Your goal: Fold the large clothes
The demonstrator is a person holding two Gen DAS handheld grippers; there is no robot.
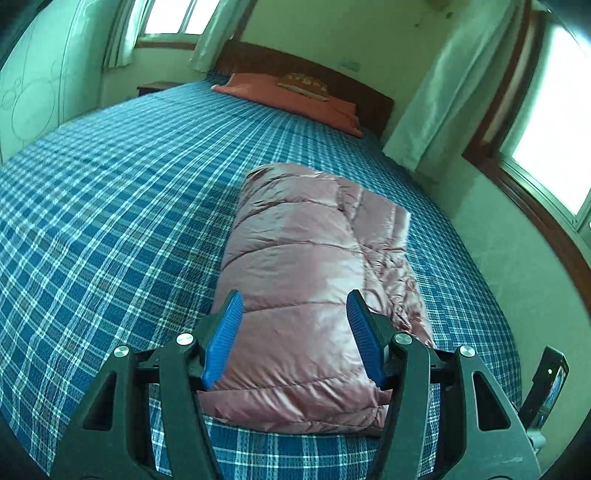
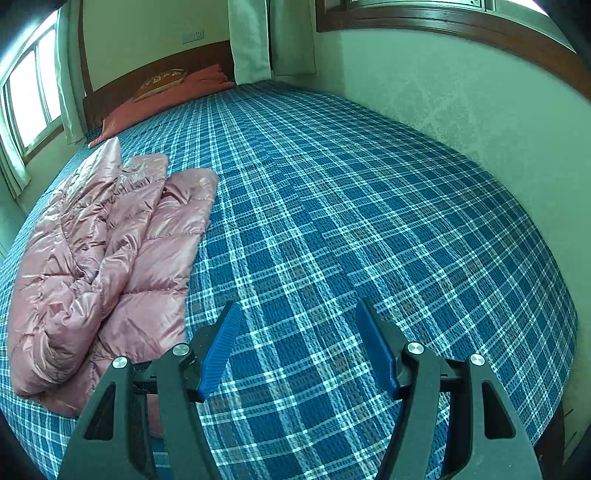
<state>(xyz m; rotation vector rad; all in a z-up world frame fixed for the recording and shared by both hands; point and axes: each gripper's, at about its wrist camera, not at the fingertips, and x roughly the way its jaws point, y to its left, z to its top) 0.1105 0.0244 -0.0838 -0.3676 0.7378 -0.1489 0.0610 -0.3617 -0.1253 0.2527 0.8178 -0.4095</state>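
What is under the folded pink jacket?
The pink jacket lies on the blue plaid bedspread. Whatever sits beneath or inside its folds is covered. Both grippers hover open, holding nothing.

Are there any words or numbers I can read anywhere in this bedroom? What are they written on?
None can be read.
Small cushion on the red pillow: gold embroidery that may be a pattern or letters, too blurred to tell.
Pink puffer jacket: no label or brand shows.
Plaid bedspread: only a check pattern, no text.
Wall socket above the headboard: no marks to make out.
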